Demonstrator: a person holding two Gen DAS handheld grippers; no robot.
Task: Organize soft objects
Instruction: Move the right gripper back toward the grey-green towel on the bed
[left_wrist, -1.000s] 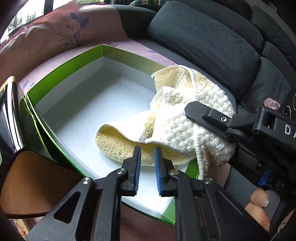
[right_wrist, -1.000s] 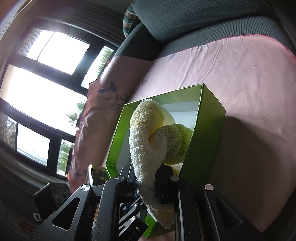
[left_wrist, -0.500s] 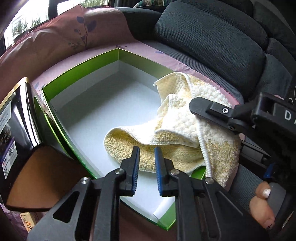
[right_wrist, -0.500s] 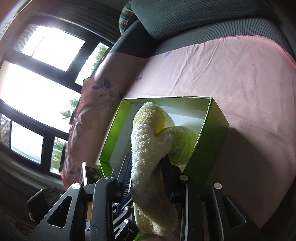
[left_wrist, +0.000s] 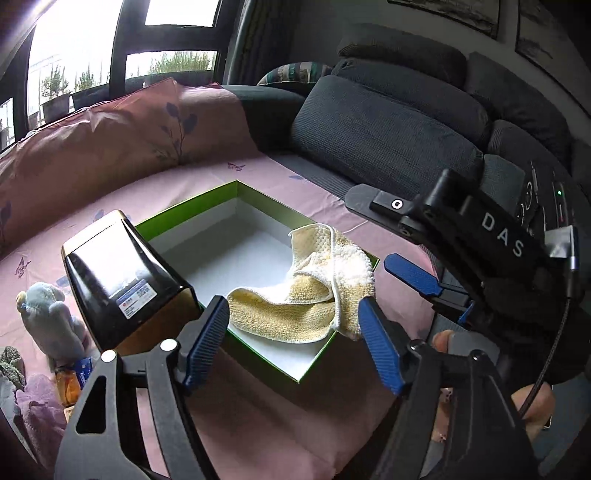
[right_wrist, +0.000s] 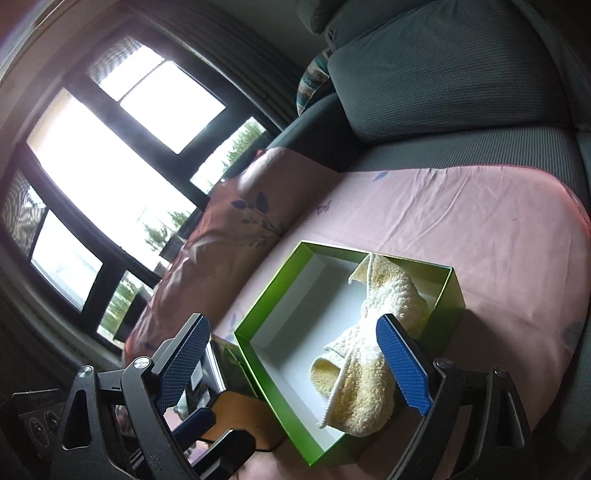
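Both claws, left claw (left_wrist: 293, 341) and right claw (right_wrist: 293, 365), had just been opening wide and held nothing; the yellow towel (left_wrist: 314, 291) lay released in the green box (left_wrist: 192, 212), draping its 3 o'clock wall.

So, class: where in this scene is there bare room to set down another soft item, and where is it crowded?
Free: the white floor of the green box between its far walls and the yellow towel; also the pink sheet between box and grey cushions. Crowded: beside the black box, where the plush toy and oddments pile up.
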